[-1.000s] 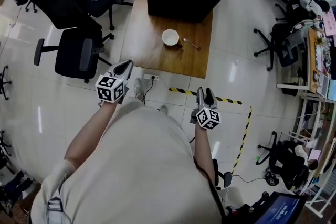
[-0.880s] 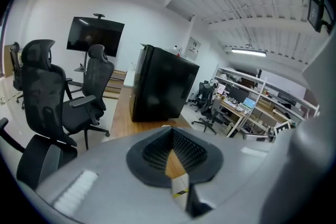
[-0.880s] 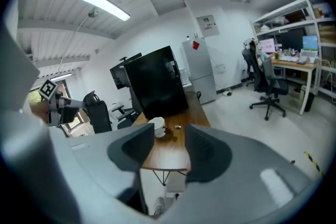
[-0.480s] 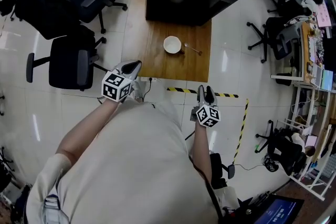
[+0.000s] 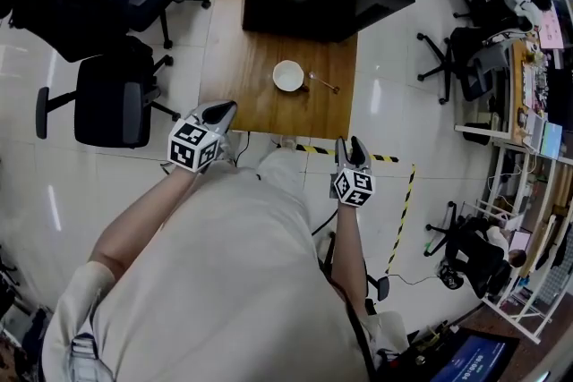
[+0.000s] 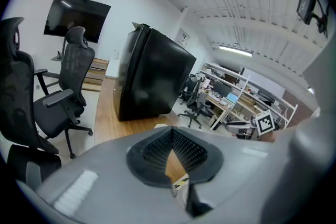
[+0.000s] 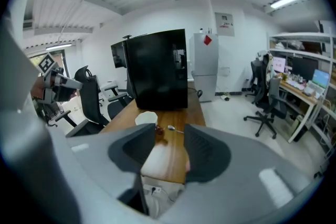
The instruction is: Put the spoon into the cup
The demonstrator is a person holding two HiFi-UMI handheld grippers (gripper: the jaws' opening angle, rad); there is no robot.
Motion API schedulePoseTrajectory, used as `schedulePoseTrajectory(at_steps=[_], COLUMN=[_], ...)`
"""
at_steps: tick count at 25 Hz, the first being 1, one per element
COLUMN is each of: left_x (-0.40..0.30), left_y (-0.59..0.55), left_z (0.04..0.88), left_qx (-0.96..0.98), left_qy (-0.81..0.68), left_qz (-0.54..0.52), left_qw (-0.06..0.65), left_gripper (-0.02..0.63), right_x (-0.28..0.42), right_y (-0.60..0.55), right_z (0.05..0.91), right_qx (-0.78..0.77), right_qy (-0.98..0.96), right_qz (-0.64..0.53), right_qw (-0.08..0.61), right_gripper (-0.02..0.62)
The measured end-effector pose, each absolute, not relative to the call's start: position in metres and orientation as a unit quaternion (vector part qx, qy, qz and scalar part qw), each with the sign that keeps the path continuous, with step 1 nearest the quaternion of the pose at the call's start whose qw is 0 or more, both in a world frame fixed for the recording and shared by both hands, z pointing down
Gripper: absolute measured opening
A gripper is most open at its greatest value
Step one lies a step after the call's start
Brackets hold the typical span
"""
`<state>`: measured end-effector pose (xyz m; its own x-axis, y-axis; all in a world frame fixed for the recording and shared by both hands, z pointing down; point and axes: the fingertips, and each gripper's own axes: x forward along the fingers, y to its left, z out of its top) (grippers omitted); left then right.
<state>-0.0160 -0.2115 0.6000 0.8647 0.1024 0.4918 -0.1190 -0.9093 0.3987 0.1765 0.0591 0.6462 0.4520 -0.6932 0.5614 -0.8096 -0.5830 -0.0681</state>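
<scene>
Risk is noted that the spoon (image 5: 324, 83), lying beside the cup (image 5: 288, 75) well ahead of the right tool (image 5: 350, 142), could be skidded off the bench (image 5: 240, 98) by jaws spread and empty, though just narrowed; the left tool (image 5: 223, 108) is pressed together.

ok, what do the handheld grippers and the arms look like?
Both alike: left gripper and right gripper have grey moulded shells and black ribbed pads. Each carries a white cube with black square markers. No cables visible. The person wears a pale beige top; forearms bare.
</scene>
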Motion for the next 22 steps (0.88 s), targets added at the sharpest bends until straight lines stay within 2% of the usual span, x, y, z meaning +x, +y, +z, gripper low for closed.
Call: schedulePoseTrajectory(at_steps=[6,15,22], left_x=[0.003,0.052,0.058], left_y=[-0.219,-0.206,-0.198], left_z=[0.598,0.567,0.567], left_qx=[0.939,0.94,0.928], left_qy=[-0.055,-0.115,-0.171], left_qz=[0.26,0.242,0.252], left_qw=[0.218,0.213,0.213], left_gripper=[0.0,0.0,0.0], right_x=[0.223,0.273,0.299], right_y=[0.037,-0.007,-0.02], right_z=[0.675,0.743,0.806], right_qx=[0.803,0.679,0.585], right_qy=[-0.499,-0.606,-0.653], right_qz=[0.278,0.271,0.277], right_qw=[0.169,0.314,0.393], right_gripper=[0.173,0.173,0.173])
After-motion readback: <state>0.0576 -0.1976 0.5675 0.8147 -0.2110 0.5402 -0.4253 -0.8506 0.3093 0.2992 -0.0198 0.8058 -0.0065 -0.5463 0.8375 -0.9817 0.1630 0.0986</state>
